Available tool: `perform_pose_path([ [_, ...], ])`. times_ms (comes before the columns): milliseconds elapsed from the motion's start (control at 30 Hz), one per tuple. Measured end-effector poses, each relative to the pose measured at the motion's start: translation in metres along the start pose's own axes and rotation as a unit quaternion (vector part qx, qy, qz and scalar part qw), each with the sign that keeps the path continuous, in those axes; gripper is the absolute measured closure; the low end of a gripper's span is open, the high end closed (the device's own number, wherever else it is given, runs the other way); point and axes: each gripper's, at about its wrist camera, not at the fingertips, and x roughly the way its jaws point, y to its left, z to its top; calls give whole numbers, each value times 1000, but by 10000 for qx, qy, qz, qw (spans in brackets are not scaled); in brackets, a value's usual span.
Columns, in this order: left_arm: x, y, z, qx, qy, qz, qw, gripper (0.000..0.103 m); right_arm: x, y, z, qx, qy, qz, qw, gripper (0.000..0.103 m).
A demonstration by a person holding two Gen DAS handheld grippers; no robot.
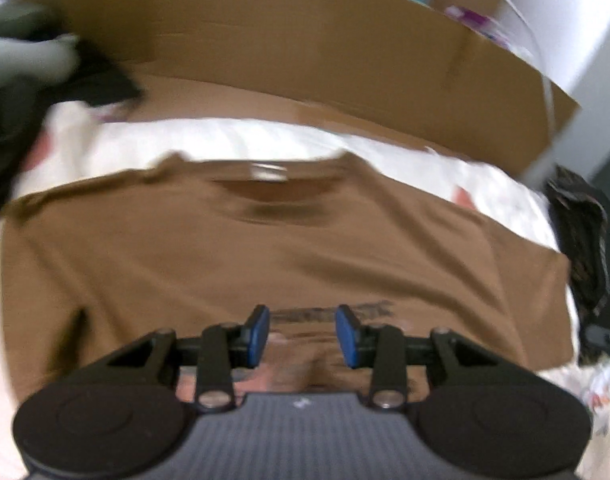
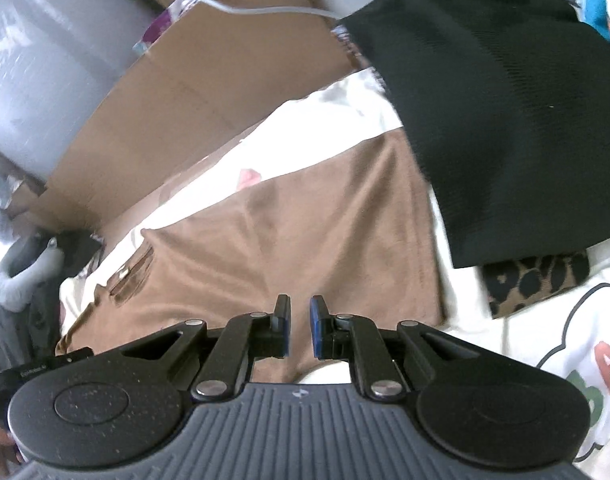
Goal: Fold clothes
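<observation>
A brown t-shirt (image 1: 265, 248) lies spread flat on a white sheet (image 1: 225, 140), collar away from me, a dark print near its middle. My left gripper (image 1: 303, 336) hovers over the shirt's middle with its blue pads (image 1: 261, 332) apart and nothing between them. In the right wrist view the same brown shirt (image 2: 305, 240) lies below my right gripper (image 2: 301, 330), near the shirt's right edge. Its jaws stand a narrow gap apart with brown cloth seen through the gap; whether they pinch it is unclear.
A cardboard panel (image 1: 305, 48) stands behind the bed, with a white cable (image 2: 233, 6) over it. A black garment (image 2: 505, 112) lies on a leopard-print one (image 2: 545, 280) at the right. Dark and grey clothes (image 1: 25, 72) are piled at the left.
</observation>
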Motion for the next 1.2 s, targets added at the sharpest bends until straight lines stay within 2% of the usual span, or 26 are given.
perform_pose_path([
  [133, -23, 48, -5, -463, -222, 335, 9981, 62, -4, 17, -4, -213, 32, 103, 9997, 92],
  [200, -34, 74, -12, -745, -362, 610, 9947, 62, -7, 26, -7, -333, 53, 148, 9993, 88],
  [267, -43, 100, -22, -1091, -472, 883, 9890, 62, -9, 32, -9, -362, 70, 217, 9991, 70],
  [433, -52, 144, -43, -1722, -465, 1121, 9776, 62, -7, 45, -15, -375, 175, 443, 9982, 69],
  [600, -58, 165, -57, -1926, -531, 1245, 9719, 62, -3, 57, -21, -510, 352, 614, 9962, 69],
  [700, -56, 172, -63, -1958, -516, 1233, 9715, 62, 0, 61, -22, -441, 481, 832, 9944, 67],
  [833, -44, 175, -69, -2103, -432, 1108, 9704, 62, 1, 75, -28, -702, 620, 1020, 9904, 66],
  [933, -35, 177, -73, -2194, -399, 1014, 9695, 62, -1, 90, -34, -992, 678, 1119, 9864, 55],
  [1033, -24, 186, -79, -2502, -340, 924, 9632, 62, -2, 106, -45, -1379, 769, 1215, 9799, 51],
  [1200, -18, 199, -94, -3159, -416, 441, 9468, 62, -1, 126, -60, -1769, 939, 1355, 9703, 51],
])
